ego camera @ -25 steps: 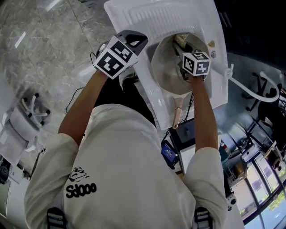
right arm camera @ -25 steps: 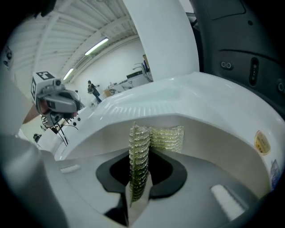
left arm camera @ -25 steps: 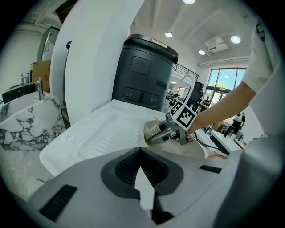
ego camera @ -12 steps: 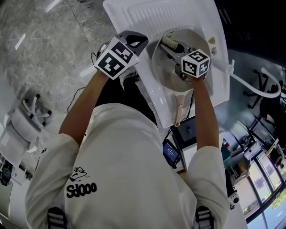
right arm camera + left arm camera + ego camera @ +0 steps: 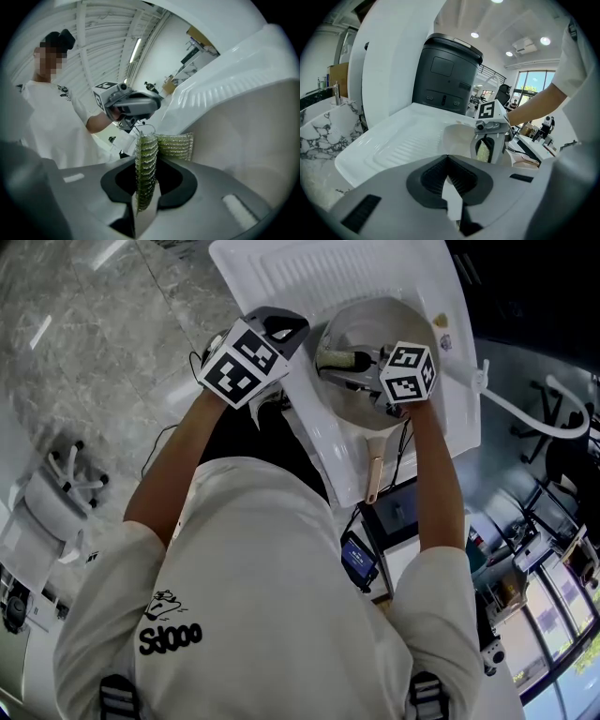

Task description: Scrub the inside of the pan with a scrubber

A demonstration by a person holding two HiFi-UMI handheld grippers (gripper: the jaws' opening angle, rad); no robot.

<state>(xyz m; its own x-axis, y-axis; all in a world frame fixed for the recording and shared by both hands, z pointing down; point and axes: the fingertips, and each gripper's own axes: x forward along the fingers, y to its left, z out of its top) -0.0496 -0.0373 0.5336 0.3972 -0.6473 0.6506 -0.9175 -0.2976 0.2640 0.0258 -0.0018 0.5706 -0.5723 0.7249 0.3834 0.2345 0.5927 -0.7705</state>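
A pale, cream-lined pan with a wooden handle lies in the white sink basin. My right gripper reaches into the pan and is shut on a yellow-green mesh scrubber, which presses near the pan's left inner wall. In the right gripper view the scrubber stands folded between the jaws, against the pan's beige inside. My left gripper hovers over the sink's left rim beside the pan, shut with nothing in it. From there I see the right gripper holding the scrubber.
A ribbed draining board forms the sink's far part. A dark bin stands behind the sink. Marble-patterned floor lies to the left. A tablet and other gear sit below the pan's handle.
The right gripper has swept the scrubber from the pan's far side round to its left side. The left gripper has stayed in place.
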